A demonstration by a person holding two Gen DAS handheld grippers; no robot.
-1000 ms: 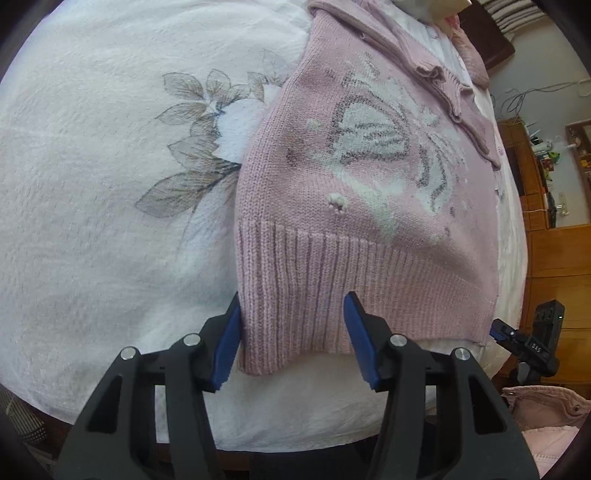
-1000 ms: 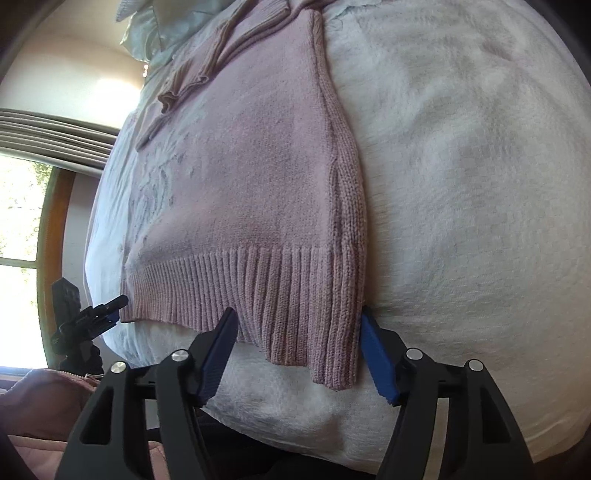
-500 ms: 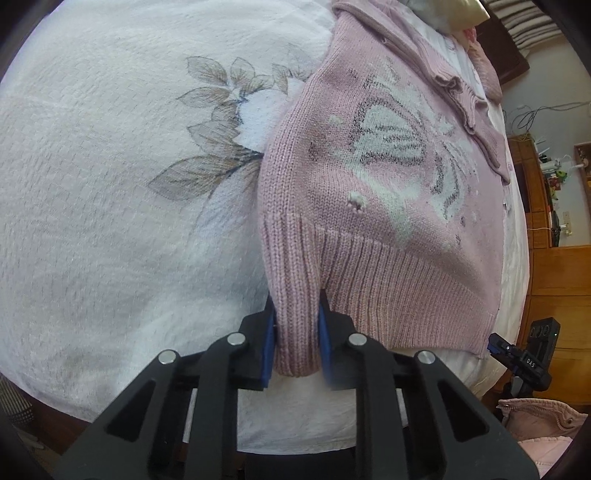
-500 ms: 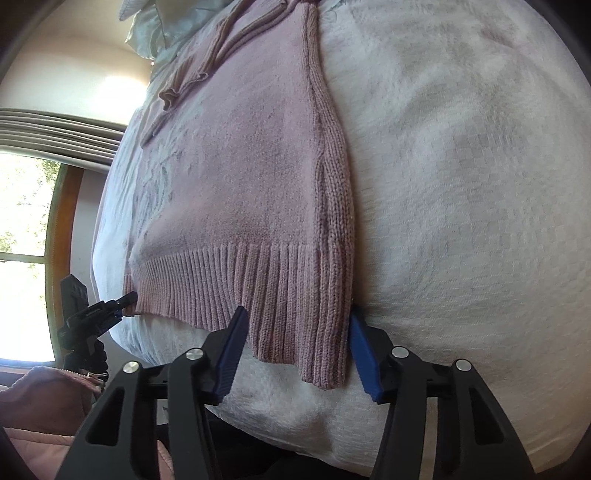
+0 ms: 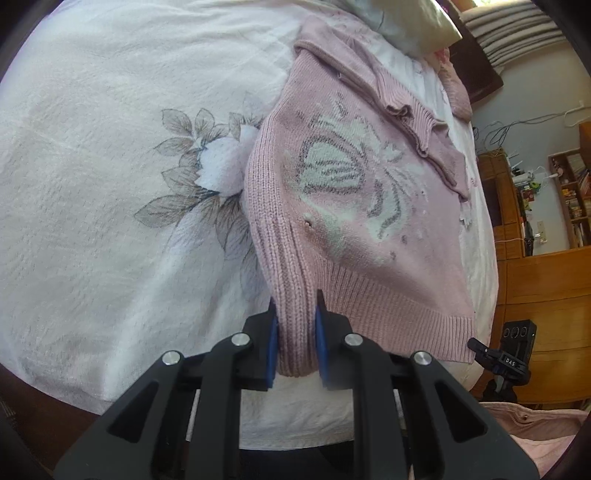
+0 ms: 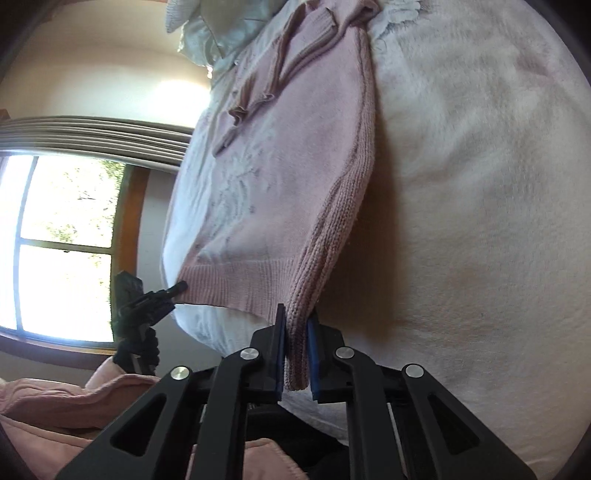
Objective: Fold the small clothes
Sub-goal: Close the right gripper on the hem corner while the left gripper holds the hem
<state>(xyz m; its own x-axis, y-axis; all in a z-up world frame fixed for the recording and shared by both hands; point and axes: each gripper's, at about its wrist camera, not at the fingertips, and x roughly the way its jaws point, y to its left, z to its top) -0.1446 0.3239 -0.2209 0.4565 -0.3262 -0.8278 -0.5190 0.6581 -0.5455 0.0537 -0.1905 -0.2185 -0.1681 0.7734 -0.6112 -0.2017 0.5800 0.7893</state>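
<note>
A small pink knit sweater [image 5: 354, 206] with a white and grey butterfly pattern lies on a white bed cover [image 5: 92, 184]. Its sleeves are folded across near the collar at the far end. My left gripper [image 5: 294, 332] is shut on the ribbed hem at the sweater's left corner, which is bunched and lifted between the blue pads [image 5: 272, 343]. In the right wrist view the same sweater [image 6: 280, 177] appears from its other side. My right gripper [image 6: 296, 350] is shut on the hem's right corner, pinched into a narrow fold.
The bed cover has a grey leaf print [image 5: 192, 184] left of the sweater. A pillow [image 5: 406, 26] lies beyond the collar. Wooden drawers and shelves [image 5: 546, 258] stand right of the bed, a window [image 6: 62, 243] on the other side. Pink cloth [image 6: 55, 402] lies below the bed edge.
Both grippers went from open around the hem corners to shut on them, the left first, the right after. Both corners are now lifted and bunched.
</note>
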